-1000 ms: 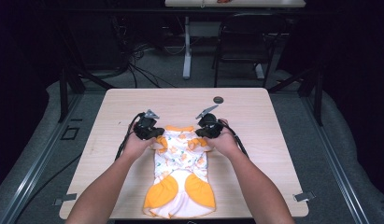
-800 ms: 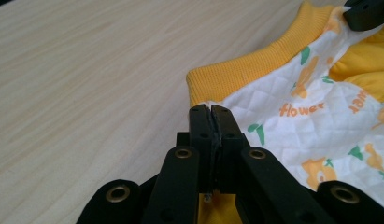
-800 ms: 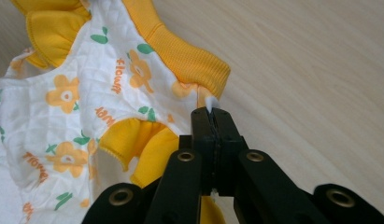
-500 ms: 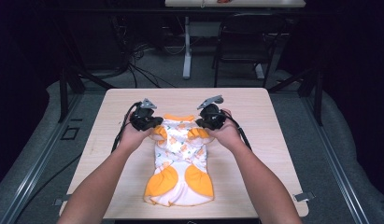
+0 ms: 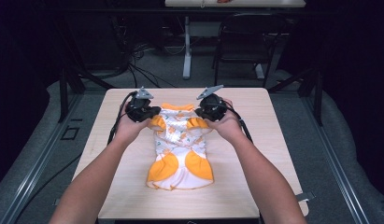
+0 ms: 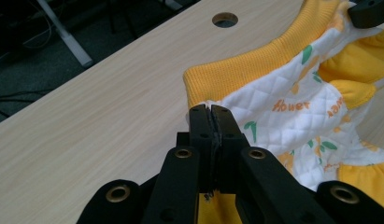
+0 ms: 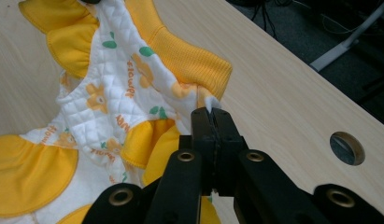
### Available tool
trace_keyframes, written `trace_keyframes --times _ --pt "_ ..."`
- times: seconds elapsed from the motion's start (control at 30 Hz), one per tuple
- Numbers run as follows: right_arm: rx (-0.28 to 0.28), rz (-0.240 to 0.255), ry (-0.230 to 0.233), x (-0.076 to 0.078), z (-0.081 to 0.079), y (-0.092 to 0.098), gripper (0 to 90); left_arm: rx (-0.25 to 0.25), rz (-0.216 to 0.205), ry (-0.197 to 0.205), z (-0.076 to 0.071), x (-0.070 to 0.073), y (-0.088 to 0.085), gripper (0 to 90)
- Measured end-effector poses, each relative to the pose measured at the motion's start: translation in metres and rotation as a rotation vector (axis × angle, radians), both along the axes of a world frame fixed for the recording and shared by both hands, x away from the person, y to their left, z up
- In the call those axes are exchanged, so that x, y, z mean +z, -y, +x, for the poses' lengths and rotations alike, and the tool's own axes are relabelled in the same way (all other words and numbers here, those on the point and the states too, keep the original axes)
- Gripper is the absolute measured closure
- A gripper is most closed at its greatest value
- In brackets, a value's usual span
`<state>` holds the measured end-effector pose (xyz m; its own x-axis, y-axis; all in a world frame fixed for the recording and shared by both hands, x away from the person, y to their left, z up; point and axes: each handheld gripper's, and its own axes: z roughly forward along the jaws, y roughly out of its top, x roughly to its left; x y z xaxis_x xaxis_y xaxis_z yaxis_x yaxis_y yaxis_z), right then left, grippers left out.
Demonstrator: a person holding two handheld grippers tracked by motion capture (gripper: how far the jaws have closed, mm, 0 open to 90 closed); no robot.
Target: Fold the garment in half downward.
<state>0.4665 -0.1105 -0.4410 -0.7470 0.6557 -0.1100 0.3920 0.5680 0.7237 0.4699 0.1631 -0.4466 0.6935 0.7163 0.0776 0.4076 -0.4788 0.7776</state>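
I see one wooden table (image 5: 255, 186) with one small garment (image 5: 180, 144) lying mid-table, its long axis running from my near edge toward the far edge, its yellow ribbed band (image 6: 255, 70) at the far end. It is quilted white cloth with orange flowers, green leaves and the word "flower", plus yellow ruffles and two rounded yellow panels at the near end. One round hole (image 7: 347, 148) sits in the tabletop. My left gripper (image 6: 210, 112) is clamped on the cloth beside the band; my right gripper (image 7: 211, 114) pinches its other corner.
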Motion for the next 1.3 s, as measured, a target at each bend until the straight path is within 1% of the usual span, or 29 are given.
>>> trace_keyframes --times 0.07,0.13,0.17,0.2,0.27,0.33,0.37,0.4,0.47,0.53,0.57,0.6,0.67,0.77,0.8,0.9,0.97,1.13,1.2,1.27,1.3 --pt "-0.002 -0.001 0.006 0.003 0.0 0.0 89.4 0.003 -0.003 0.005 0.0 0.004 0.001 88.5" --pt "-0.007 -0.001 0.015 0.005 0.0 0.001 89.4 0.004 0.003 0.02 0.0 0.008 0.001 88.5" --pt "-0.009 0.003 0.019 0.007 0.0 0.001 89.4 0.011 -0.004 0.03 0.0 0.008 0.002 88.5" --pt "-0.01 0.001 0.024 0.008 0.0 0.001 89.4 0.012 -0.008 0.025 0.0 0.009 0.002 88.5" --pt "-0.013 0.003 0.037 0.011 0.0 0.001 89.4 0.013 -0.001 0.033 0.001 0.011 0.002 88.5" --pt "-0.013 0.005 0.049 0.017 0.0 0.001 89.4 0.019 -0.017 0.042 0.001 0.015 0.001 88.5" --pt "-0.015 0.015 0.06 0.02 -0.001 0.001 89.4 0.027 -0.032 0.05 0.002 0.02 0.001 88.6" --pt "-0.017 0.025 0.072 0.024 0.0 0.002 89.4 0.027 -0.038 0.053 0.002 0.023 0.0 88.5" --pt "-0.02 0.028 0.086 0.029 0.0 0.003 89.4 0.027 -0.044 0.076 0.001 0.029 0.002 88.6" --pt "-0.027 0.045 0.104 0.034 -0.001 0.005 89.4 0.023 -0.041 0.1 -0.001 0.036 0.003 88.6" --pt "-0.032 0.053 0.109 0.036 -0.001 0.006 89.4 0.019 -0.042 0.106 -0.002 0.038 0.004 88.5" --pt "-0.031 0.056 0.114 0.038 -0.002 0.007 89.4 0.015 -0.034 0.11 -0.003 0.038 0.004 88.6" --pt "-0.033 0.057 0.116 0.037 -0.003 0.008 89.4 0.007 -0.023 0.107 -0.004 0.036 0.004 88.5" --pt "-0.02 0.019 0.116 0.031 -0.007 0.006 89.4 0.0 -0.006 0.098 -0.006 0.03 0.005 88.6" --pt "-0.015 0.013 0.118 0.029 -0.008 0.006 89.4 -0.005 0.007 0.094 -0.007 0.027 0.006 88.6" --pt "0.002 -0.021 0.118 0.023 -0.012 0.005 89.4 -0.015 0.013 0.09 -0.011 0.021 0.007 88.6" --pt "0.013 -0.033 0.111 0.02 -0.015 0.005 89.3 -0.028 0.015 0.086 -0.014 0.018 0.006 88.6" --pt "0.031 -0.048 0.103 0.013 -0.021 0.007 89.3 -0.053 0.018 0.077 -0.021 0.012 0.006 88.5" --pt "0.039 -0.067 0.106 0.011 -0.024 0.008 89.3 -0.06 0.018 0.074 -0.024 0.009 0.007 88.6" --pt "0.043 -0.067 0.097 0.008 -0.026 0.009 89.3 -0.067 0.016 0.066 -0.026 0.007 0.007 88.6" --pt "0.046 -0.064 0.093 0.006 -0.027 0.009 89.3 -0.072 0.022 0.062 -0.026 0.006 0.007 88.6"
